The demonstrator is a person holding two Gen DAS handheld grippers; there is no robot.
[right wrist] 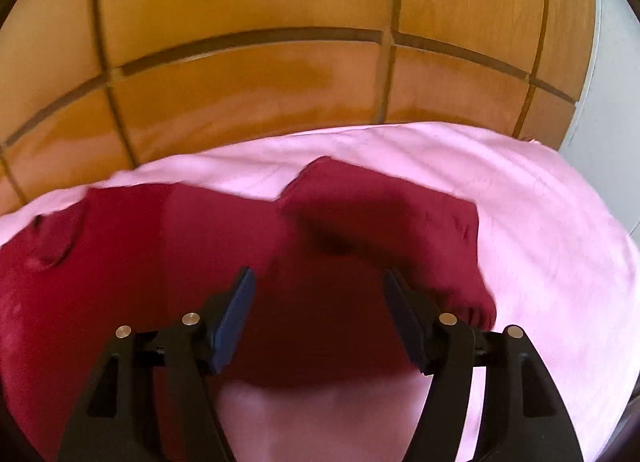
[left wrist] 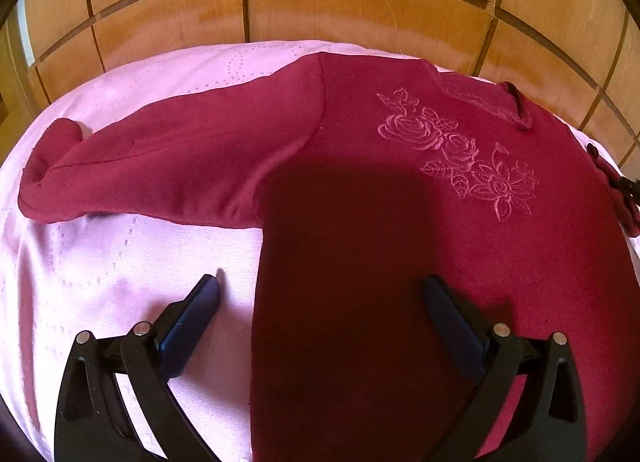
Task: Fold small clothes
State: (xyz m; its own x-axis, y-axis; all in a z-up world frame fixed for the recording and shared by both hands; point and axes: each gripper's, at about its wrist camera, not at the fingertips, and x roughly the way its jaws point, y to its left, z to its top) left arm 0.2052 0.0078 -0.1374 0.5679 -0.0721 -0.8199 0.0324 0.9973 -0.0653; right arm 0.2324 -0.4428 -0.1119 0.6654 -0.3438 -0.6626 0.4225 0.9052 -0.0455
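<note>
While both fingers gape, sweater [left wrist: 400,182] lies between them.

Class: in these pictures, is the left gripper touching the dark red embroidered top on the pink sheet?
Cannot tell. In the left wrist view, the open left gripper straddles the dark red embroidered top's side edge, but neither view shows contact or gap plainly.

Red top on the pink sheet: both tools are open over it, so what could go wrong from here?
1. The left tool straddles the red top's side edge, one finger on the pink sheet; closing may pinch sheet along with cloth.
2. The left sleeve lies spread out with a curled cuff; a body fold now could trap it crooked.
3. The right tool hovers over a bunched sleeve; grabbing there may catch several layers.
</note>
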